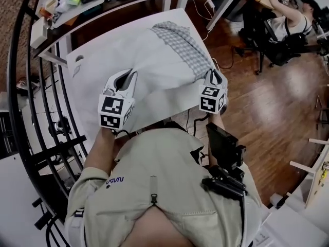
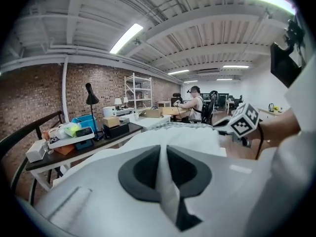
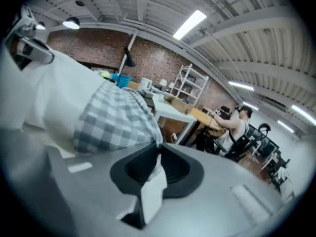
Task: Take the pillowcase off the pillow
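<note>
- Left tongs (image 1: 125,77): clenched on a fold of the white pillowcase (image 1: 154,60) at its near edge.
- Right tongs (image 1: 214,76): clenched on white fabric at the same near edge.
- Checkered pillow (image 1: 182,41): protrudes from the pillowcase's far end, over the white surface (image 1: 77,84).

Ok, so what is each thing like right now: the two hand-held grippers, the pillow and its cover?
left hand-held gripper: shut on the near edge of the pillowcase.
right hand-held gripper: shut on the pillowcase's near edge too.
pillowcase: still over most of the pillow, pinched at two spots.
pillow: checked far end sticking out, lying on the table.
</note>
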Demonstrator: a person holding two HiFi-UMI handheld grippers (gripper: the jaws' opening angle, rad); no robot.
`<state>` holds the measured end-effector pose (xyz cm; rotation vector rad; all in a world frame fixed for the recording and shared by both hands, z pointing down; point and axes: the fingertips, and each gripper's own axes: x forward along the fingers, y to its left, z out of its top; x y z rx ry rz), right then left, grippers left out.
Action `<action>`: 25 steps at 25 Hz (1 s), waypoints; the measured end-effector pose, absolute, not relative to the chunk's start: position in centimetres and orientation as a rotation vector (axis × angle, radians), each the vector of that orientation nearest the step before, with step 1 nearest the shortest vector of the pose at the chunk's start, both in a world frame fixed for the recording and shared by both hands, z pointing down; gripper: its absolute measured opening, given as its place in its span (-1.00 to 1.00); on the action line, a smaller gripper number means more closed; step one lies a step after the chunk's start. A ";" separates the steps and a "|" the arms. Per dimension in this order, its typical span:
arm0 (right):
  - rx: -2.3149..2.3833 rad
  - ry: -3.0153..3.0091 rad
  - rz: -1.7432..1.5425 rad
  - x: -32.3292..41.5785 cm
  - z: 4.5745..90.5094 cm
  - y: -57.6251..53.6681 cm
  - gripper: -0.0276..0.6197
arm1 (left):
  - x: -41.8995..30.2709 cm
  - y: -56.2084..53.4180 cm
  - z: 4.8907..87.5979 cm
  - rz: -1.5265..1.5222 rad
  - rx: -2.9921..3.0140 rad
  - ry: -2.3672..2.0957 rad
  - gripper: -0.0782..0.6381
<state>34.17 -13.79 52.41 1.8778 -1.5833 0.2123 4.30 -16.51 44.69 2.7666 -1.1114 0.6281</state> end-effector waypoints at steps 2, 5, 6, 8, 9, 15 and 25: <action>1.852 -1.555 0.308 37.0 54.6 -13.7 -0.82 | 4.6 -15.5 46.0 0.661 2.759 -1.060 -0.70; 1.739 -1.552 0.406 37.9 58.8 -13.1 -0.82 | 5.8 -13.1 49.0 0.722 2.732 -0.955 -0.67; 1.710 -1.551 0.430 37.7 60.1 -12.8 -0.82 | 6.2 -12.3 50.3 0.741 2.716 -0.925 -0.67; 1.676 -1.555 0.471 37.1 61.9 -12.2 -0.81 | 6.9 -10.7 52.5 0.779 2.690 -0.868 -0.62; 1.669 -1.560 0.483 36.8 62.2 -11.9 -0.80 | 7.2 -10.0 53.2 0.797 2.684 -0.839 -0.58; 1.790 -1.701 0.405 35.6 56.2 -12.8 -0.50 | 7.9 -7.5 48.4 0.740 2.811 -0.780 -0.28; 1.540 -2.087 0.148 27.7 46.9 -24.1 -0.39 | 8.6 -20.5 45.1 0.843 2.873 -1.052 0.07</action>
